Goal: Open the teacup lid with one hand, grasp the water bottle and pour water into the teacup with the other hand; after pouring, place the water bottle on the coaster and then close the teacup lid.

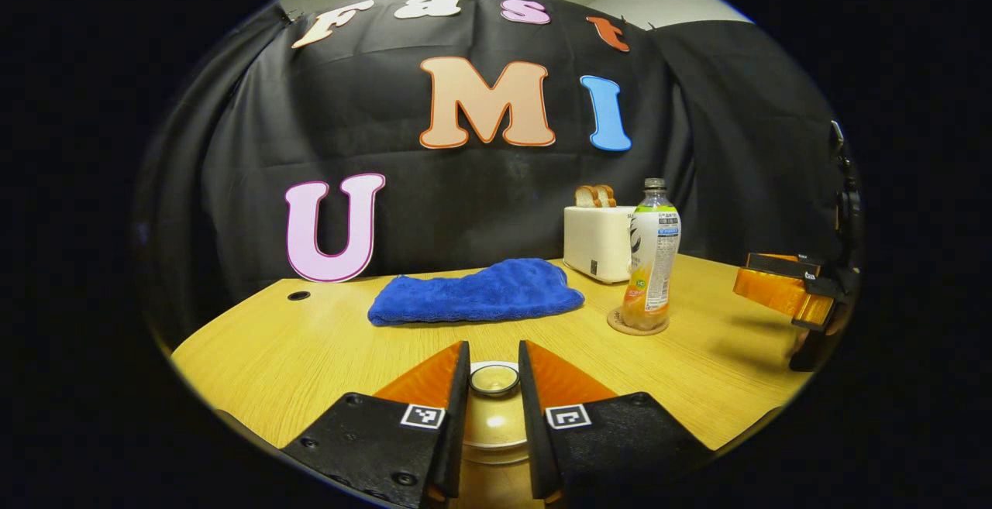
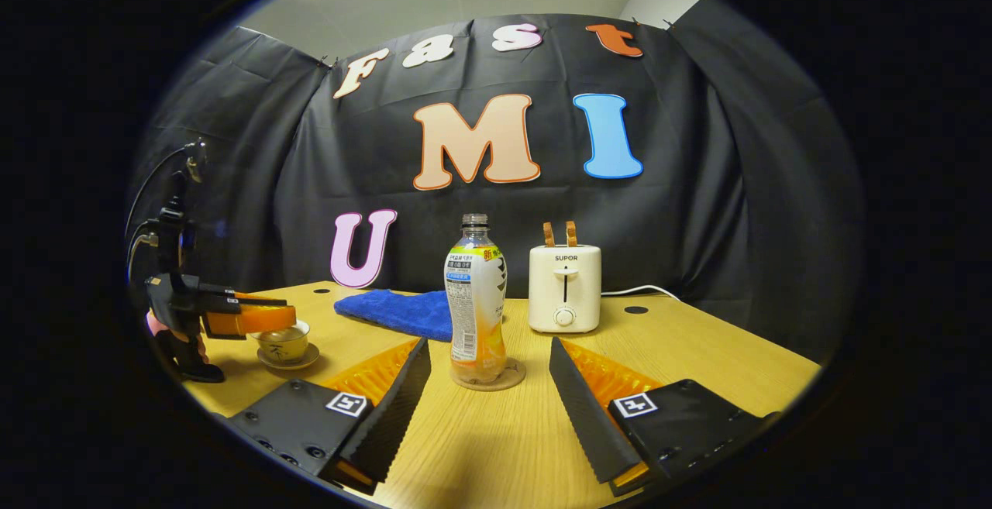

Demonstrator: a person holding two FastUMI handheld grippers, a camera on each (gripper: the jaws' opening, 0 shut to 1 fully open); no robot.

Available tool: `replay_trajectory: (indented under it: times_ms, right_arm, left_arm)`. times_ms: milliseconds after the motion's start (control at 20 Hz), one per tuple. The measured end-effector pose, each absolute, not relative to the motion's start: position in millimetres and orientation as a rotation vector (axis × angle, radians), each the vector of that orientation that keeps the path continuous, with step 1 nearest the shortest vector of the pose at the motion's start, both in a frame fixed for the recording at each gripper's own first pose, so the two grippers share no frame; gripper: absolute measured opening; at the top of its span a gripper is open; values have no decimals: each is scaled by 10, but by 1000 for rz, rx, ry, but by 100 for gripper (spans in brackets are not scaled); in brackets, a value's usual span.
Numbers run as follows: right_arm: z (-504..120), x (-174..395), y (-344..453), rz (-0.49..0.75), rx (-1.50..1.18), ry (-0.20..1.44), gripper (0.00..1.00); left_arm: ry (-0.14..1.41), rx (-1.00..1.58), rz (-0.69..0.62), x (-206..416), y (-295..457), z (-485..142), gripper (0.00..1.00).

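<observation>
At the bottom middle of the left gripper view, the teacup lid [image 1: 494, 379] is seen between the fingers of the left gripper [image 1: 494, 385], which are set close beside its small knob, though it cannot be told if the knob is pressed; the lid is judged hard, smooth and easy to break, so it is best held by the knob. In the right gripper view, the right gripper [image 2: 490, 397] is held wide open at the bottom, and just past it the water bottle [image 2: 476, 300] is stood on the coaster [image 2: 513, 378], in the middle. The bottle is judged light, slippery and a bit soft, so it is best held around the middle.
</observation>
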State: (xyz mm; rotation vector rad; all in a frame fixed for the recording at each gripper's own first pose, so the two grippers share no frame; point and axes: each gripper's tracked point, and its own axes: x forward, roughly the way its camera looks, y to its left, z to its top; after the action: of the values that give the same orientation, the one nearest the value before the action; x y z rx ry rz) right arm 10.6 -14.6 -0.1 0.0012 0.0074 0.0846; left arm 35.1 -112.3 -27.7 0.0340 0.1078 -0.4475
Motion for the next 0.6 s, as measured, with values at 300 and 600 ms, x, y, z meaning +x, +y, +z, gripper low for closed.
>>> replay_trajectory:
  times_ms: [300, 600]
  right_arm:
    - [-2, 105, -144, 85, 1, 7, 94]
    - [-2, 107, -147, 84, 1, 7, 94]
  left_arm:
    - [59, 8, -434, 315, -1072, -195, 53]
    - [1, -10, -356, 283, -912, -117, 83]
